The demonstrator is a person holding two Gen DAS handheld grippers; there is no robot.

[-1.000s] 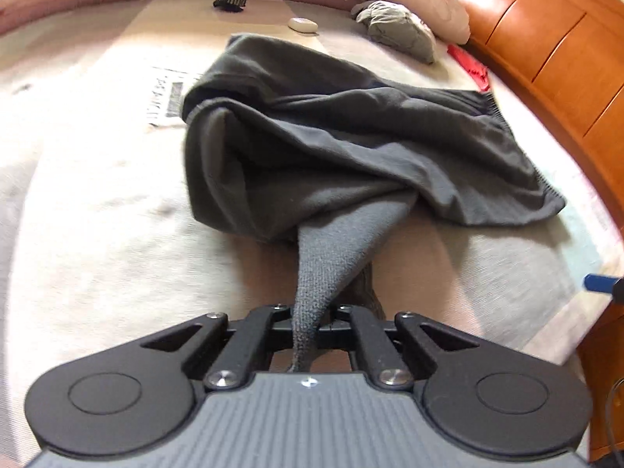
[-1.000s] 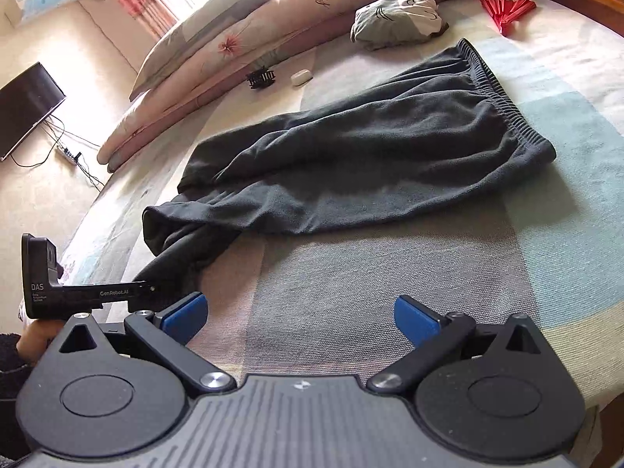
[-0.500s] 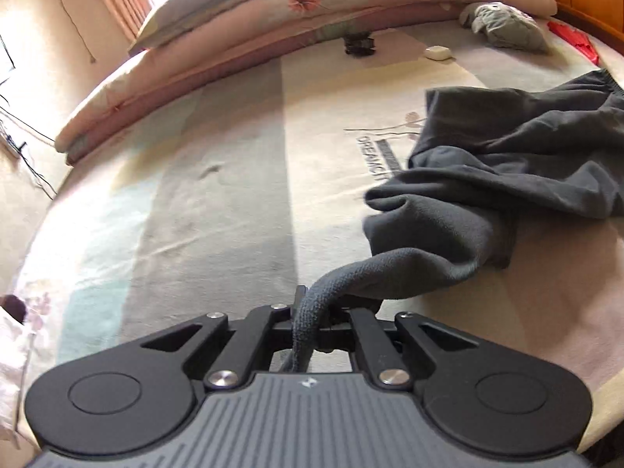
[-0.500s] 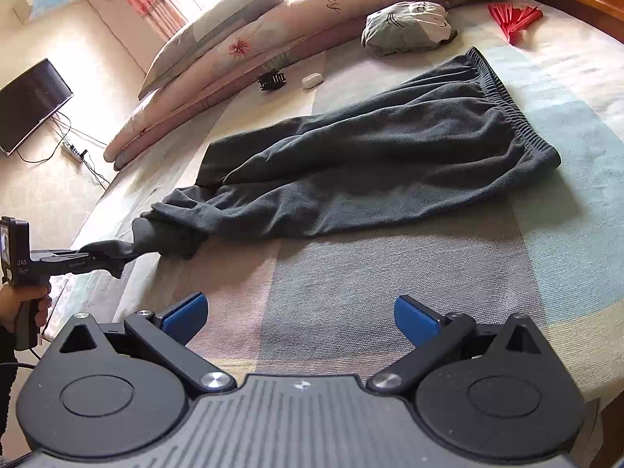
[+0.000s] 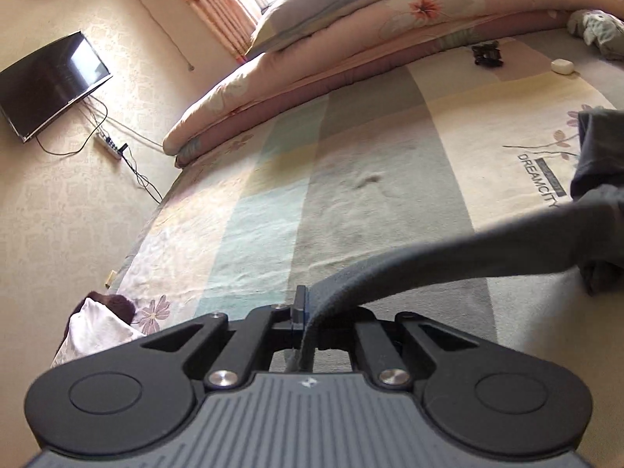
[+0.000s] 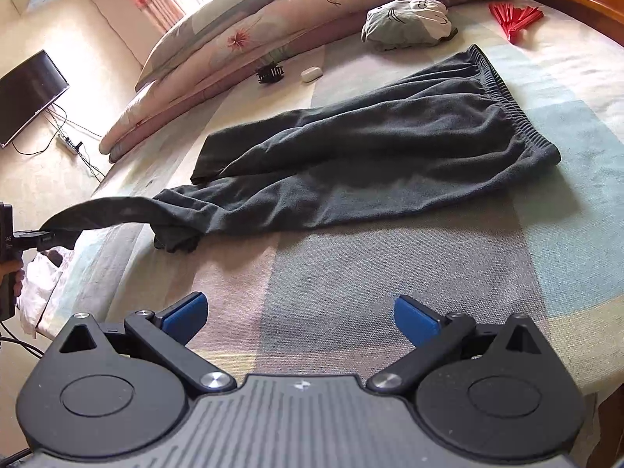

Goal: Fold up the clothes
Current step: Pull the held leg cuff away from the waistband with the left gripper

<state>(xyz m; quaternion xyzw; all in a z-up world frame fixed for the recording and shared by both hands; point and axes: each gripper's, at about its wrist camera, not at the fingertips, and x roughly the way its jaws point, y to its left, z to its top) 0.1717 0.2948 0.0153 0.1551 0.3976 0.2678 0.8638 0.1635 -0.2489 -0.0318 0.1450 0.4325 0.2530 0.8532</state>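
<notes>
Dark grey sweatpants (image 6: 370, 148) lie across the striped bedspread (image 6: 390, 265), elastic waistband at the right. One leg (image 5: 448, 257) is stretched taut to the left, its ribbed cuff clamped in my left gripper (image 5: 306, 321), which is shut on it. From the right wrist view the left gripper (image 6: 37, 236) hangs past the bed's left edge, held by a hand. The other leg lies bunched behind. My right gripper (image 6: 300, 314) is open above the near edge of the bed, blue pads (image 6: 185, 312) apart and nothing between them.
Folded quilts and a pillow (image 6: 234, 39) line the far side. A grey bundle of clothing (image 6: 405, 23), a red fan (image 6: 514, 15), a black hair clip (image 6: 270, 73) and a small white case (image 6: 312, 74) lie near them. A wall TV (image 5: 50, 85) and a power strip (image 5: 111, 144) are left.
My left gripper has pulled the pant leg further left and off the bed edge, stretching it out of the bunched heap. My right gripper has stayed open near the bed's front edge.
</notes>
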